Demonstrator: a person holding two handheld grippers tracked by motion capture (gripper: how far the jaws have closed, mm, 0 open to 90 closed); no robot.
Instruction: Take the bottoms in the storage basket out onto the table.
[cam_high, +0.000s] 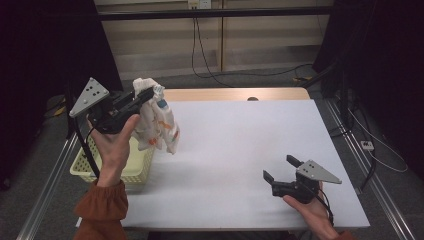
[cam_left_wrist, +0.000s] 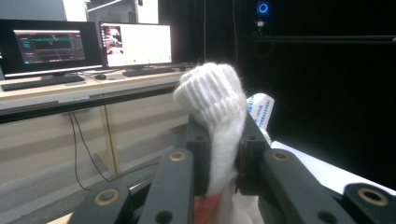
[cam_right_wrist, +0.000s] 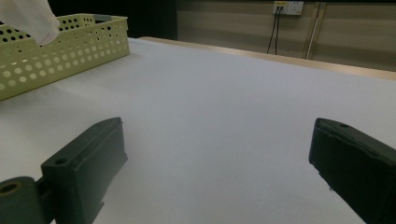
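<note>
A white garment (cam_high: 159, 122) with orange and blue print hangs in the air at the table's left side, over the edge of a yellow basket (cam_high: 134, 167). My left gripper (cam_high: 146, 95) is shut on its top edge. In the left gripper view the white knitted cloth (cam_left_wrist: 215, 112) is pinched between the two black jaws, with a blue-printed label (cam_left_wrist: 261, 109) behind it. My right gripper (cam_high: 280, 168) rests low on the white table (cam_high: 240, 145) near the front right, open with nothing between its fingers (cam_right_wrist: 88, 163).
The perforated yellow basket (cam_right_wrist: 56, 51) stands at the table's left edge, partly off it. Black curtains flank the table; cables run on the floor behind. Monitors on a desk (cam_left_wrist: 88, 46) stand beyond the left gripper.
</note>
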